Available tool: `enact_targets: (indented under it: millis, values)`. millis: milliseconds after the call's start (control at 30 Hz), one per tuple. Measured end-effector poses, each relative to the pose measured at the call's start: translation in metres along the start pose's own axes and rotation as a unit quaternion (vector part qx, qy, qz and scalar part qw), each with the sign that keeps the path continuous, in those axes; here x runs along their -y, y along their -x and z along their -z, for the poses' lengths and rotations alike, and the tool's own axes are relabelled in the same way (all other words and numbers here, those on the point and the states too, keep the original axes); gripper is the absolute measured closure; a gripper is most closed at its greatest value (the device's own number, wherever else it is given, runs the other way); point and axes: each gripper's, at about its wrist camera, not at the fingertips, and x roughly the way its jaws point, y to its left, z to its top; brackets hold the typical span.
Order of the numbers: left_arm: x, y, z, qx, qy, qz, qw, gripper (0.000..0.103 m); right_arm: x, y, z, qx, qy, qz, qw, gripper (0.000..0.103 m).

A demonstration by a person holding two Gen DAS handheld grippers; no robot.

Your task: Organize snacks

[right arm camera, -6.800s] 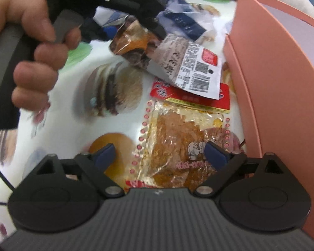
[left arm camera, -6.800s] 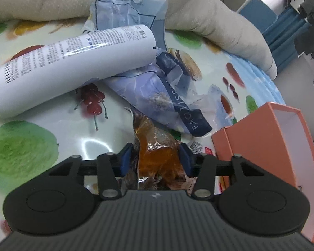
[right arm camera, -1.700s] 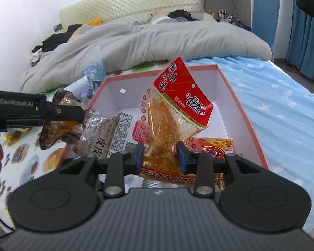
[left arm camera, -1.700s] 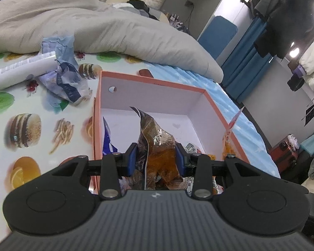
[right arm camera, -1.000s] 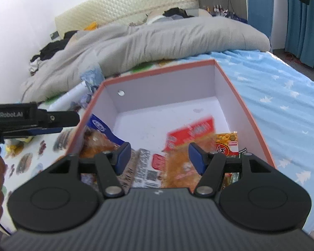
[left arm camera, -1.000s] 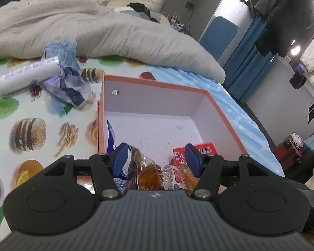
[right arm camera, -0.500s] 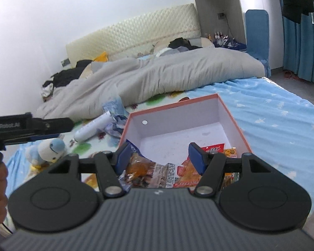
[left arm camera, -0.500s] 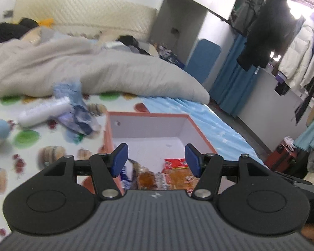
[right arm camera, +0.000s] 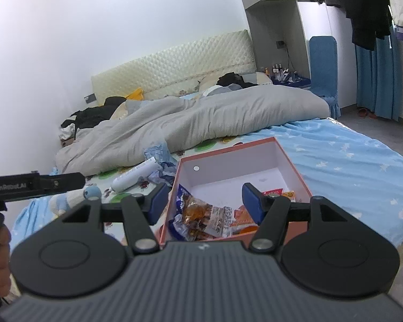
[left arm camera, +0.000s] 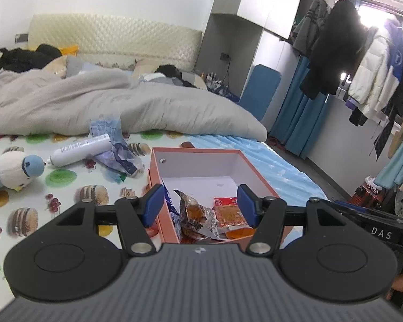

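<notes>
An orange box [left arm camera: 198, 150] with a white inside lies on the bed; it also shows in the right wrist view [right arm camera: 228, 149]. Several snack packs lie in its near end: a brown-filled clear pack [left arm camera: 194, 214] [right arm camera: 198, 214], a red and orange pack [left arm camera: 229, 209] [right arm camera: 241, 218] and a blue pack [right arm camera: 181, 191]. My left gripper [left arm camera: 198, 205] is open and empty, held above and before the box. My right gripper [right arm camera: 205, 200] is open and empty, also back from the box.
A white tube [left arm camera: 80, 150] and crumpled blue wrappers [left arm camera: 118, 158] lie left of the box on the fruit-print mat. A plush bird [left arm camera: 13, 170] lies further left. A grey duvet [left arm camera: 107, 107] covers the bed behind. Coats hang at the right.
Both grippers opened and dropped their snack packs into the box, then pulled back and up. The box now looks smaller and further away.
</notes>
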Motion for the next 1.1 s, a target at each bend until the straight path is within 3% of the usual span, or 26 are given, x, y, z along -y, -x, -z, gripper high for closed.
enact_targets:
  millis: [200,333,1100]
  values:
    - [-0.003,0.024,0.023,-0.013,0.003,-0.015,0.9998,0.038,-0.006,0.015,0.017,0.007,0.007,0.010,1.000,0.039]
    - [0.005,0.040,0.032,0.002,-0.016,-0.020,0.9997,0.037,-0.006,0.024,0.026,0.017,0.007,0.017,1.000,0.039]
    - [0.020,0.019,0.040,-0.014,-0.018,-0.006,0.9997,0.036,0.006,0.037,0.041,0.019,-0.002,0.035,0.999,0.039]
